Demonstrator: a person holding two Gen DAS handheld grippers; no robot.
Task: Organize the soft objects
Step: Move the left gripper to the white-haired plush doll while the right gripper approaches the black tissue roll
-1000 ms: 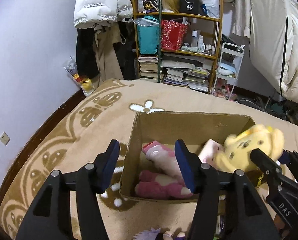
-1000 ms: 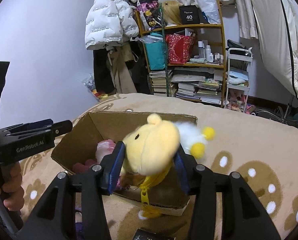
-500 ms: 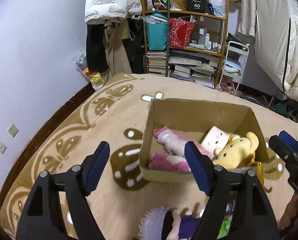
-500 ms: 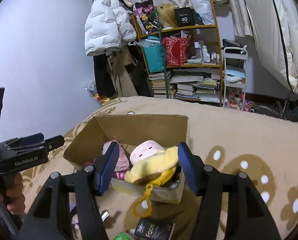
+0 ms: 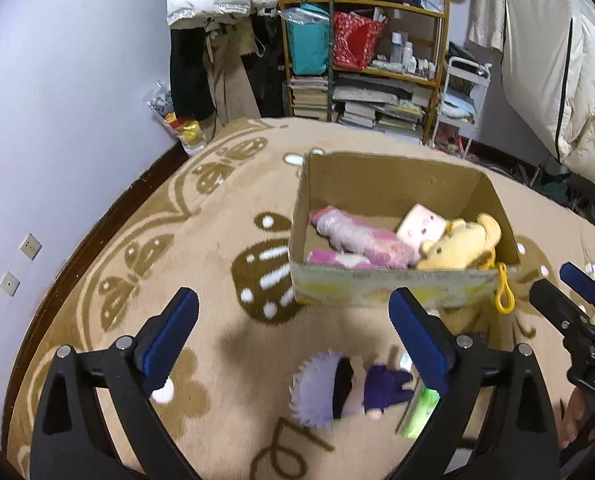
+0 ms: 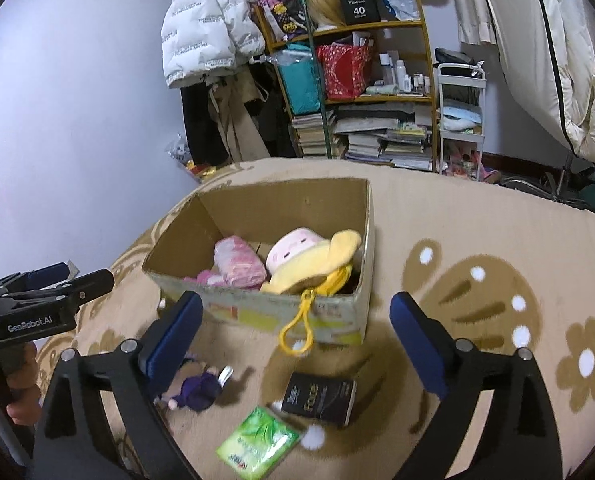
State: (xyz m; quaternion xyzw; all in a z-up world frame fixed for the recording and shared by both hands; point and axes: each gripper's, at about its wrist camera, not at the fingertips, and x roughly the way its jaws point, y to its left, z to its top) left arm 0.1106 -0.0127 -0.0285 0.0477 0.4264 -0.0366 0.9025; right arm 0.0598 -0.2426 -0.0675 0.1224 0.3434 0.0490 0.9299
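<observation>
A cardboard box [image 5: 381, 178] [image 6: 253, 204] stands on the beige carpet. Inside lie a yellow plush [image 5: 455, 246] [image 6: 317, 264], a pink-faced plush [image 5: 419, 224] [image 6: 293, 246] and pink soft items [image 5: 357, 236] [image 6: 237, 266]. The yellow plush's clip loop [image 6: 295, 326] hangs over the box's front wall. A purple doll with pale spiky hair [image 5: 349, 388] [image 6: 195, 392] lies on the carpet in front of the box. My left gripper [image 5: 293, 340] is open and empty above the doll. My right gripper [image 6: 293, 332] is open and empty in front of the box.
A green packet [image 6: 257, 444] [image 5: 421, 412] and a black box [image 6: 319, 398] lie on the carpet near the doll. A cluttered shelf [image 5: 361, 52], hanging coats [image 5: 209, 40] and a white cart [image 5: 461, 92] stand at the back wall.
The right gripper opened and let the yellow plush drop into the box. Both grippers have pulled back from the box, bringing the doll, packet and black box into view.
</observation>
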